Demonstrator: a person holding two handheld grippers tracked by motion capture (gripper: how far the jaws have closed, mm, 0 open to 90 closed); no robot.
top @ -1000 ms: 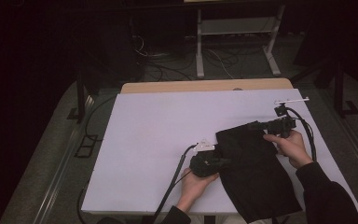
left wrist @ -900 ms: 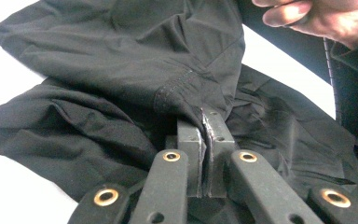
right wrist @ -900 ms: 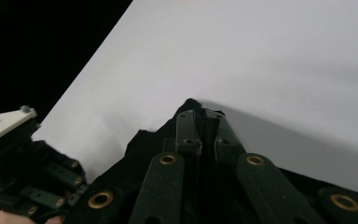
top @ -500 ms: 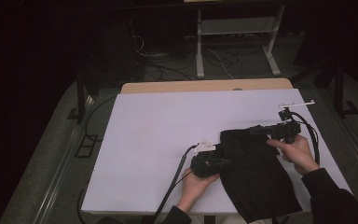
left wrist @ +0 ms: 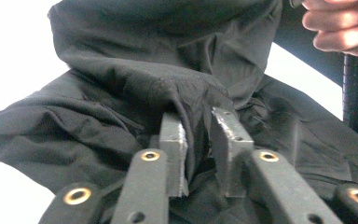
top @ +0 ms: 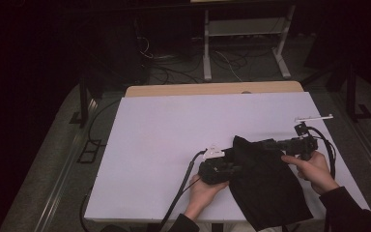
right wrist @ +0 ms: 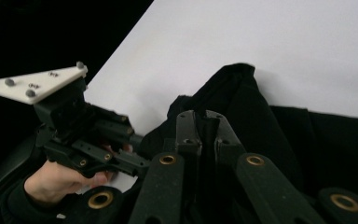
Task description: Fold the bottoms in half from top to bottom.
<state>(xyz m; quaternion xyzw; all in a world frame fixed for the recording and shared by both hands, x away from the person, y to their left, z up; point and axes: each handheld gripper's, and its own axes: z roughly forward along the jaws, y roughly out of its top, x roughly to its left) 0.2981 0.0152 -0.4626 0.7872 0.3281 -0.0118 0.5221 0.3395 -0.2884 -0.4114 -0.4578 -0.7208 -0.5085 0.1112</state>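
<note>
Black fabric is what we have in both tools: one dark garment (top: 265, 186) lies near the counter's (top: 174, 135) front right corner, its lower end hanging past the front edge. We cannot tell what kind of garment it is.

Our left hand-held gripper (left wrist: 198, 135) has its jaws pressed together on a raised fold of the cloth, seen plainly in the left gripper view, where a ridge of fabric stands up between the two plates. Our right hand-held gripper (right wrist: 205, 122) is likewise pinching the cloth: in the right gripper view a thin band of it runs between the nearly closed jaws.

The relation that matters for us: the garment sits between the two tools. In the high view the left hand-held gripper (top: 216, 170) bites its left edge and the right hand-held gripper (top: 270, 145) grips the upper edge toward the counter's right side. The garment's long axis runs from the bunched peak between the tools down to the front edge, slanting toward the right. Neither hand is nearer; both already touch it. We judge that any next move, spreading or folding, turns on drawing these two pinch points apart or together along the counter.

Count: one garment, two hand-held grippers, two hands, one counter.
</note>
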